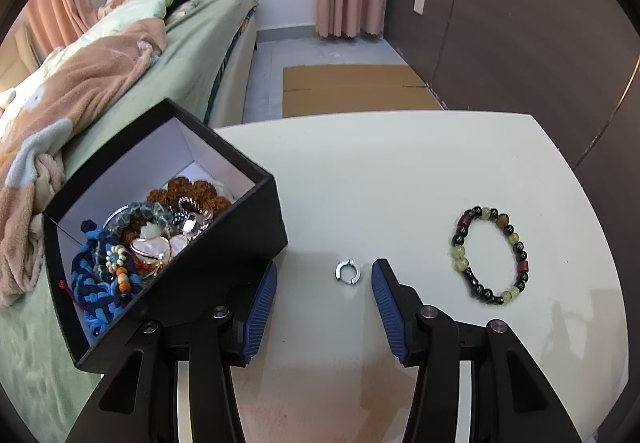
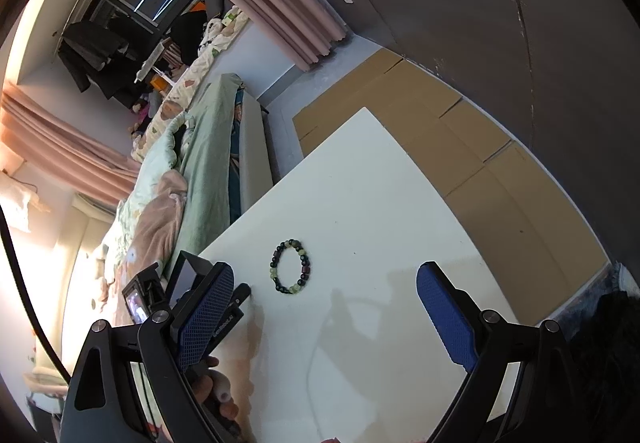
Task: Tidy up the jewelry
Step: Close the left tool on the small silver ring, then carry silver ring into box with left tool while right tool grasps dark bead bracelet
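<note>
Left wrist view: the left tongs point(image 1: 324, 307) stand open, the small silver ring point(image 1: 347, 271) lying on the white counter point(image 1: 400, 171) just ahead of the gap between the blue pads point(image 1: 260, 317), untouched; judged risk: the thin ring may skid or flip away if one pad meets it first, or the left pad may nudge the black box point(image 1: 224, 243), which sits at the counter's left edge beside the bed point(image 1: 168, 55); the box holds blue braided cord, brown bead strands, a pale shell pendant and metal pieces, heaped; the beaded bracelet point(image 1: 491, 255) lies toward the counter's right edge. Right wrist view: the right tongs point(image 2: 326, 319) open, empty, over bare counter nearer than the bracelet.
</note>
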Demonstrator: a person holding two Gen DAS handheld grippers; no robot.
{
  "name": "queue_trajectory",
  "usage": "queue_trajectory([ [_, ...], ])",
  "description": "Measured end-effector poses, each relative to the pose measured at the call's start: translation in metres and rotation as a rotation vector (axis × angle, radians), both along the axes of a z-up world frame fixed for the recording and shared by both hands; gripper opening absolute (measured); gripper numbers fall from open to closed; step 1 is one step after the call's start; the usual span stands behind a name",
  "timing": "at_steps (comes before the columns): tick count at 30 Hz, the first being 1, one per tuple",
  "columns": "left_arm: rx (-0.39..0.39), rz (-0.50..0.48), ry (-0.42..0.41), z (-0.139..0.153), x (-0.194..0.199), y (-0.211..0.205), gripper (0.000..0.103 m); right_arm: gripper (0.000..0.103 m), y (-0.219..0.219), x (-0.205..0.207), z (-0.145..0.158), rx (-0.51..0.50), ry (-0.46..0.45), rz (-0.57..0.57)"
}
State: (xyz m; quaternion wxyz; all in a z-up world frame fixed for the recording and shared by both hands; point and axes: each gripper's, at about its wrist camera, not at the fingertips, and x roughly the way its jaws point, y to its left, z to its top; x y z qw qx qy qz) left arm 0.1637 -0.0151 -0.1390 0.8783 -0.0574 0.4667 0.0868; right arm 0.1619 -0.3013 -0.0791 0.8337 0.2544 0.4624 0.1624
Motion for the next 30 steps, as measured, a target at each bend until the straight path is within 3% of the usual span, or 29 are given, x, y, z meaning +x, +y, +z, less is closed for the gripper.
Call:
queue_trajectory([
  [6, 0.022, -0.017, -0.013, -0.001, 0.003, -0.006, 0.048, 0.094, 0.000, 0.000, -0.001, -0.001, 0.001, 0.000],
  [10, 0.027, -0.044, -0.018, -0.001, 0.004, -0.012, 0.035, 0.094, 0.000, 0.000, -0.001, 0.000, 0.002, 0.000],
  [14, 0.023, -0.055, -0.020, -0.001, 0.003, -0.013, 0.030, 0.094, 0.001, 0.000, -0.004, -0.004, 0.007, 0.005],
  [18, 0.022, -0.070, -0.022, 0.000, 0.002, -0.015, 0.013, 0.094, 0.001, 0.000, -0.004, -0.005, 0.008, 0.004],
  [30, -0.031, -0.077, -0.030, 0.009, -0.010, -0.014, 0.013, 0.094, 0.014, 0.003, -0.009, -0.017, 0.014, 0.029],
])
